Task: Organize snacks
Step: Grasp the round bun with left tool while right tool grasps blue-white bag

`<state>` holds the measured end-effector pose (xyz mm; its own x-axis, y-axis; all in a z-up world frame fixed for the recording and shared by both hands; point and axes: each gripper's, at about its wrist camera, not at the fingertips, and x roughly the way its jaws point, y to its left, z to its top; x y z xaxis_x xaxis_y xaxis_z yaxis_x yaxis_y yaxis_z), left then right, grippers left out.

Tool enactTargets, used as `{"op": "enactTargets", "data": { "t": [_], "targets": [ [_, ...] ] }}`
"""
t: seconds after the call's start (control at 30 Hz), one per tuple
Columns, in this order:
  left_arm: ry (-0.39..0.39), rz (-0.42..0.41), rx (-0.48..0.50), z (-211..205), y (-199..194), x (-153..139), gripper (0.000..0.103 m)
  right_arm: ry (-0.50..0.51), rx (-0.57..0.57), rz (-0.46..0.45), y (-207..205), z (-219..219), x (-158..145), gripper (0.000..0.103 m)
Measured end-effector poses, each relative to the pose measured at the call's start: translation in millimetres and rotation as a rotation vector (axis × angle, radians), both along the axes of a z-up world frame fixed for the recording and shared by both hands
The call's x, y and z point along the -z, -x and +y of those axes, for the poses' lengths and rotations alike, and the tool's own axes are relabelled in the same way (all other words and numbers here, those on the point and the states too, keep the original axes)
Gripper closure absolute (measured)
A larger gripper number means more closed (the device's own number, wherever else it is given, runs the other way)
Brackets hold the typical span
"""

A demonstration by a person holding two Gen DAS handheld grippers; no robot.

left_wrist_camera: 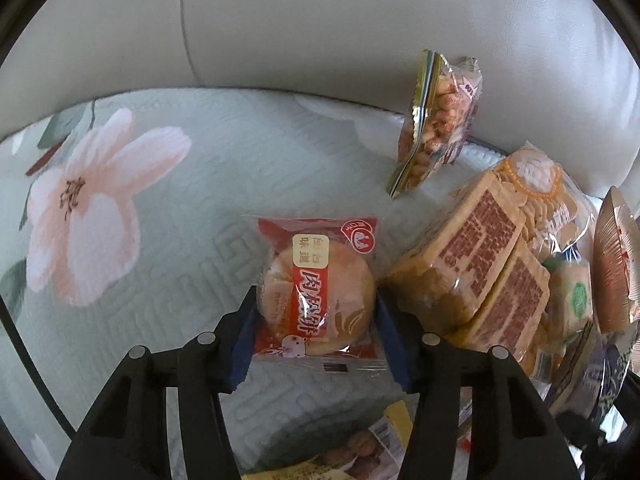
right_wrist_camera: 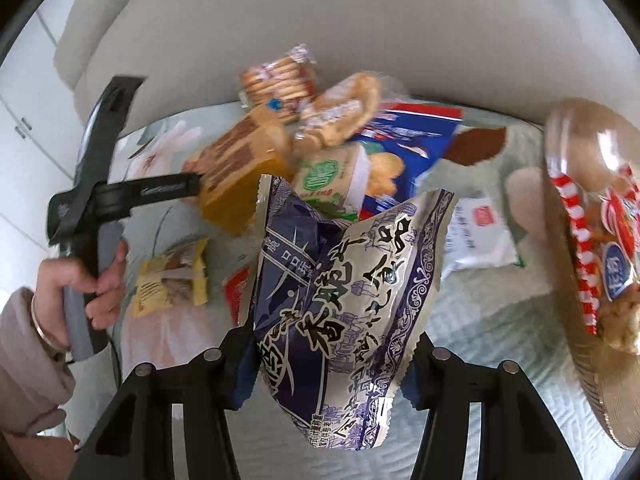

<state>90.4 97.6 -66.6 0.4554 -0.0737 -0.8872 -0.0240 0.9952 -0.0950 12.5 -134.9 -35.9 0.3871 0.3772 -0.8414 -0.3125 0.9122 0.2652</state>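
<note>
In the left wrist view my left gripper (left_wrist_camera: 316, 312) is closed on a red-wrapped round pastry (left_wrist_camera: 316, 292), one blue pad at each side of the pack, which rests on the floral sofa cover (left_wrist_camera: 160, 208). In the right wrist view my right gripper (right_wrist_camera: 328, 344) is shut on a blue-and-white snack bag (right_wrist_camera: 340, 300) and holds it upright above the cover. Behind it lies a heap of snacks: an orange cracker pack (right_wrist_camera: 236, 168), a green-label pack (right_wrist_camera: 324, 176) and a blue biscuit bag (right_wrist_camera: 404, 152). The left gripper's body (right_wrist_camera: 100, 192) and hand show at left.
A peanut bag (left_wrist_camera: 436, 120) leans on the grey sofa back (left_wrist_camera: 320, 20). Orange cracker packs (left_wrist_camera: 480, 264) lie right of the pastry. A yellow walnut pack (right_wrist_camera: 172, 276), a white sachet (right_wrist_camera: 480, 236) and a red-striped bag (right_wrist_camera: 592, 248) lie around the heap.
</note>
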Motion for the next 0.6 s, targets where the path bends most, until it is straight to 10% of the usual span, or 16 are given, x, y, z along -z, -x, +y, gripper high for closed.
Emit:
{"op": "enactTargets", "data": {
  "t": [0.6],
  "targets": [
    [-0.014,0.02,-0.01,-0.6,39.5,-5.5,0.051,-0.076,0.083,0.022,-3.9,-25.0,-1.1,0.048]
  ]
}}
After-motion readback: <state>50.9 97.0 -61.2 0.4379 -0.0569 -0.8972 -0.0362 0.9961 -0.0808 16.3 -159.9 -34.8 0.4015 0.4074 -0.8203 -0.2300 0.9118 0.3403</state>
